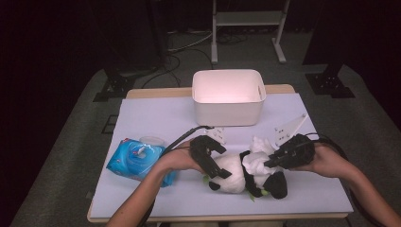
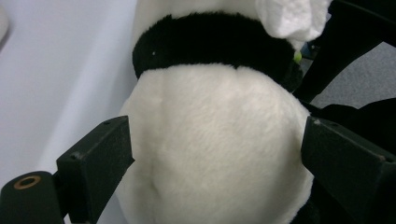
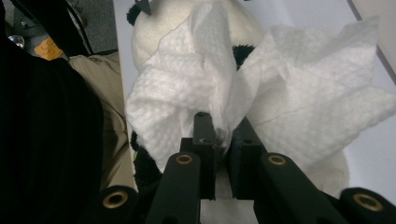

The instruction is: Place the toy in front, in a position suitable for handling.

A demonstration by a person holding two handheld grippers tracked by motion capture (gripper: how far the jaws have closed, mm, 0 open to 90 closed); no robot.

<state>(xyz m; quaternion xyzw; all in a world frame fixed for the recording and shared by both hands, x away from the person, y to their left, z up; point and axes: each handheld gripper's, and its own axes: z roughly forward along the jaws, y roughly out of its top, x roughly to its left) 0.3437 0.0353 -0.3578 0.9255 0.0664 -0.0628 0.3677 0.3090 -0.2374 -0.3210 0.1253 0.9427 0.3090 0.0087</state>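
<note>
High view: left gripper (image 1: 213, 162) at 9 o'clock of panda plush (image 1: 246, 172), jaws spread wide around white head, pads look just off fur. Right gripper (image 1: 279, 158) at 2 o'clock of plush, pinching white wipe (image 1: 257, 158) over its belly. Wipes pack (image 1: 137, 158) at 9 o'clock, bin (image 1: 228, 97) at 12 o'clock.

Left gripper view: pads (image 2: 100, 154) flank plush (image 2: 210, 154), grip loose. Risk: plush slides under wiping.

Right gripper view: jaws clamped shut on wipe (image 3: 196, 79). Risk: thin wipe tears or slips out; 2 grippers near, could collide.

A dim room with grey carpet (image 1: 56, 189), a white metal stand (image 1: 248, 19) and floor cables (image 1: 179, 47) behind the table (image 1: 142, 92)
</note>
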